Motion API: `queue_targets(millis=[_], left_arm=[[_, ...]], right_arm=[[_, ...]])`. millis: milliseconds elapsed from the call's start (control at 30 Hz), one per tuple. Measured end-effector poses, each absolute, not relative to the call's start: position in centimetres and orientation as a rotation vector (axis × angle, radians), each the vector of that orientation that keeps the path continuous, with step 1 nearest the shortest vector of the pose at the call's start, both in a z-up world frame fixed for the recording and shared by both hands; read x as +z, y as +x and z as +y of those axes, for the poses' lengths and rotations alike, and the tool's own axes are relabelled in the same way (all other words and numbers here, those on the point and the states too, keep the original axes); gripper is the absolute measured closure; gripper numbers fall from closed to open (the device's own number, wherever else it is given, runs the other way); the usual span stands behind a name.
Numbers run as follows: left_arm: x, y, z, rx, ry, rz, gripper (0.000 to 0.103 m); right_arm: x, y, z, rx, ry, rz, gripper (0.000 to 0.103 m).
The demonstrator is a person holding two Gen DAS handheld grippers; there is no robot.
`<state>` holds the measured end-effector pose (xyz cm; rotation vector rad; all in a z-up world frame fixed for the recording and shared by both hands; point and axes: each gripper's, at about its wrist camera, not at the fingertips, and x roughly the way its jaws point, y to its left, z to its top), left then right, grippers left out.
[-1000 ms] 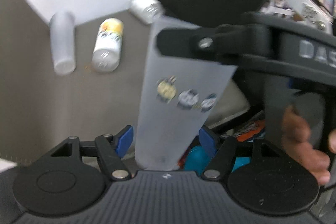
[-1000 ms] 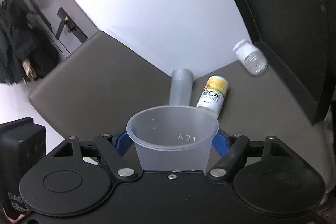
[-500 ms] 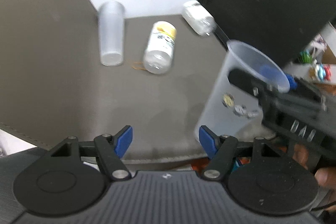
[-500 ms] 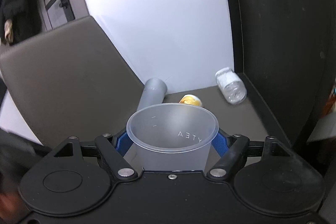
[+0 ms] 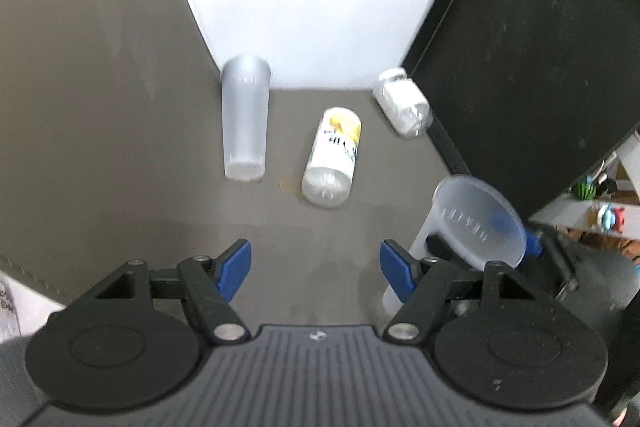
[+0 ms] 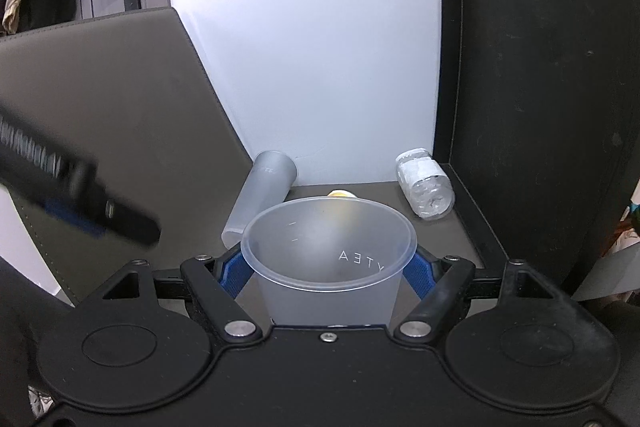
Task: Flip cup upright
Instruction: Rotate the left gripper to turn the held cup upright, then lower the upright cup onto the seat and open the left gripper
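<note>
My right gripper [image 6: 328,267] is shut on a translucent plastic cup [image 6: 328,267], held upright with its open mouth up. In the left wrist view that cup [image 5: 476,227] stands at the right, its base near the brown table [image 5: 120,107], with the right gripper around it. My left gripper [image 5: 316,263] is open and empty, left of the cup and apart from it. It shows blurred at the left of the right wrist view [image 6: 76,203].
A second frosted cup [image 5: 245,123] lies on its side at the back left. A yellow-and-white bottle [image 5: 332,159] and a clear bottle [image 5: 404,107] lie on their sides behind. A black panel [image 5: 540,59] bounds the right; a white wall stands behind.
My left gripper let go of the cup and drew back to the left. My right gripper turned the cup from tilted to upright and brought it down toward the table.
</note>
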<state>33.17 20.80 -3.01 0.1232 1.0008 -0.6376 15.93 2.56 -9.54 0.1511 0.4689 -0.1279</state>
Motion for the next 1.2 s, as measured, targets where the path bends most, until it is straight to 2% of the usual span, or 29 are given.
queue_targets(millis=[267, 533, 833, 1200], left_arm=[[-2.2, 33.5, 19.0, -0.698, 0.071, 0.993, 0.032], [-4.4, 33.5, 16.4, -0.732, 0.078, 1.05, 0.032], [-7.0, 33.1, 14.9, -0.741, 0.129, 1.124, 0.032], [-6.7, 33.5, 14.0, -0.715, 0.154, 1.114, 0.032]], right_arm=[[-10.7, 16.2, 4.0, -0.15, 0.067, 0.445, 0.027], [-11.5, 16.6, 4.3, -0.164, 0.041, 0.47, 0.026], [-11.6, 16.3, 3.5, -0.145, 0.08, 0.531, 0.025], [-11.3, 16.3, 3.0, -0.119, 0.11, 0.569, 0.024]])
